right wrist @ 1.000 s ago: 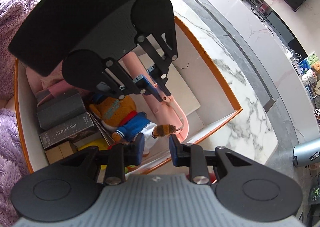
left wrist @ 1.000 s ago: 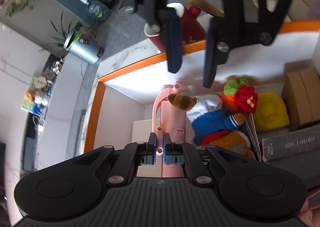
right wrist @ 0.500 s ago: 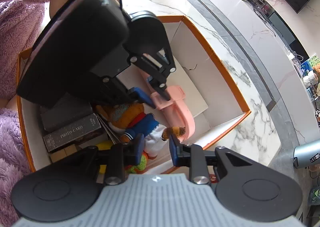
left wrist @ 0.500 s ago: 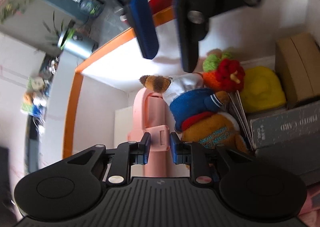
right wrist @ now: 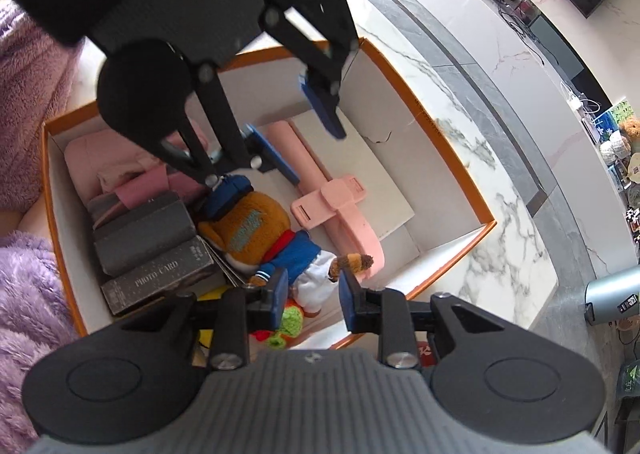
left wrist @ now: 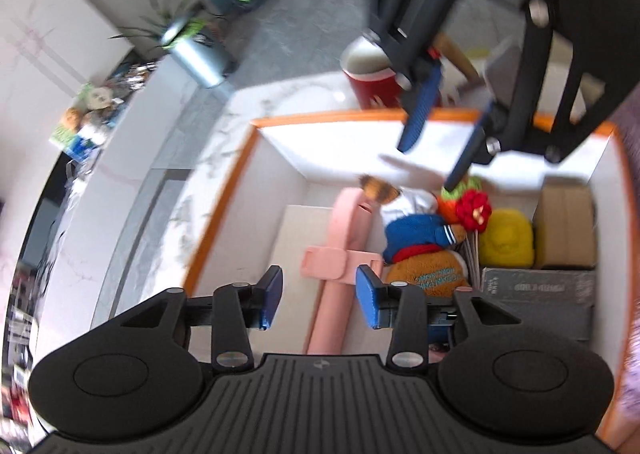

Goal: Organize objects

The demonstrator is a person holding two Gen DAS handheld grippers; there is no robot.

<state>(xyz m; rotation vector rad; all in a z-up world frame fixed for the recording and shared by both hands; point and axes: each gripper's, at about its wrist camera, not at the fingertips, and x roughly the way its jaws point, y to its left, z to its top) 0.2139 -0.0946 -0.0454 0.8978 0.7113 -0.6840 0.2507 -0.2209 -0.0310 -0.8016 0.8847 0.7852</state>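
Observation:
An orange-rimmed white box holds the objects. A long pink plastic tool lies flat on the box floor beside a plush bear in a blue jacket. My left gripper is open and empty above the pink tool's handle; it also shows in the right wrist view. My right gripper is open and empty above the near rim by the bear's feet; it also shows in the left wrist view.
In the box are a red and green crochet toy, a yellow item, a cardboard box, dark photo-card boxes and pink cloth. A red cup stands outside on the marble top.
My left gripper opened and let go of the pink tool, which now lies in the box, then rose and drew back. My right gripper stayed open and lifted slightly.

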